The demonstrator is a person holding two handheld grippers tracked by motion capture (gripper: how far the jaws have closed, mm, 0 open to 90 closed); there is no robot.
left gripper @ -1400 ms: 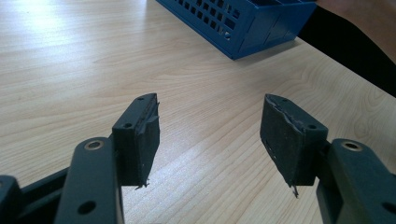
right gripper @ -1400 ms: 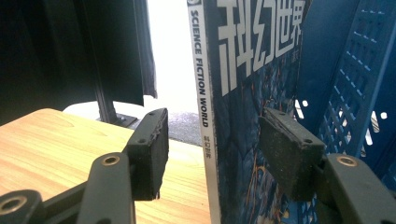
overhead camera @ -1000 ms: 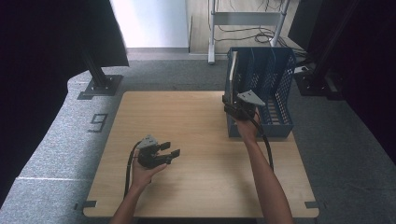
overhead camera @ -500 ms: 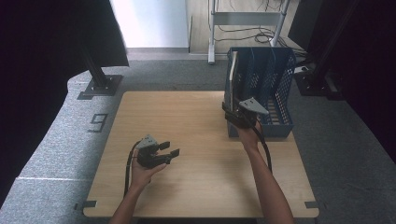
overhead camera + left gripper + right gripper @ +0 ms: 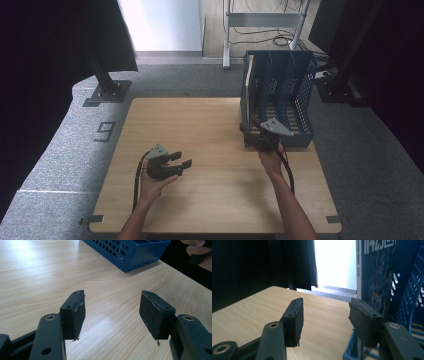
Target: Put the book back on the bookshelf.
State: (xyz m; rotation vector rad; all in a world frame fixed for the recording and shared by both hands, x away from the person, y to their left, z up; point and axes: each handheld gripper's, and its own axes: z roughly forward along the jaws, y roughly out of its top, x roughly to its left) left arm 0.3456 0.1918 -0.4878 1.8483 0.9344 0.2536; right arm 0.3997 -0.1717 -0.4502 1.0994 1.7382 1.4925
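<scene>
Right tongs (image 5: 251,134): at the front left corner of the blue rack (image 5: 300,85), jaws apart with nothing between them; they have just been narrowing a little.
Left tongs (image 5: 181,160): well left of the rack, low over the bare surface (image 5: 200,120), jaws wide and empty.
Change from a second ago: the right hand (image 5: 272,161) has drawn nearer the person, along the rack's front left corner; the left hand (image 5: 152,180) has stayed put.
Rack: upright at the far right of the surface, a book (image 5: 248,82) standing in its leftmost slot.
Right gripper view adds: the book's (image 5: 377,272) white page edges and blue patterned cover just beyond the right-hand pad.
Left gripper view adds: the rack's low corner (image 5: 130,255) and the other hand's fingers (image 5: 197,250) at the top right.
</scene>
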